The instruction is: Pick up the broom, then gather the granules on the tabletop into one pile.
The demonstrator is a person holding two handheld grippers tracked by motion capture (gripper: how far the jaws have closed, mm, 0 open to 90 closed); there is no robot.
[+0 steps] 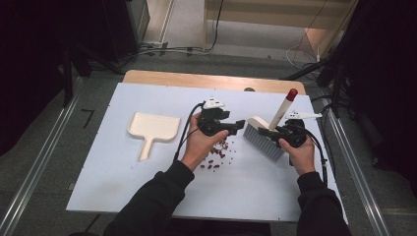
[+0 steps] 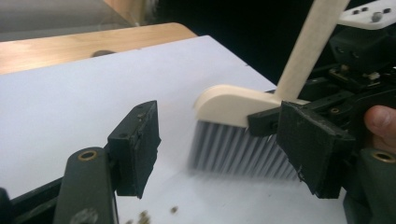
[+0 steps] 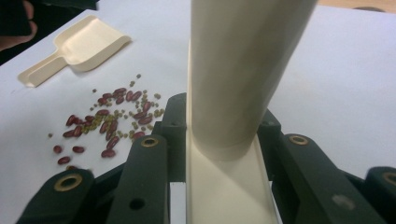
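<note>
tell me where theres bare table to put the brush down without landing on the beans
Free: the white table in front of the dustpan, and the strip behind the left gripper, between dustpan and brush. Also the near edge between the forearms. Crowded: the middle, where the beans lie scattered under the left hand, beside the right gripper clamping the brush.

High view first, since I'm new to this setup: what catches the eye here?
The cream brush stands out right of centre, gripped at its head by the right gripper, its red-tipped handle rising up. Beside it, the left gripper hovers open over a scatter of red beans mid-table. A cream dustpan lies alone farther left on the white table.
</note>
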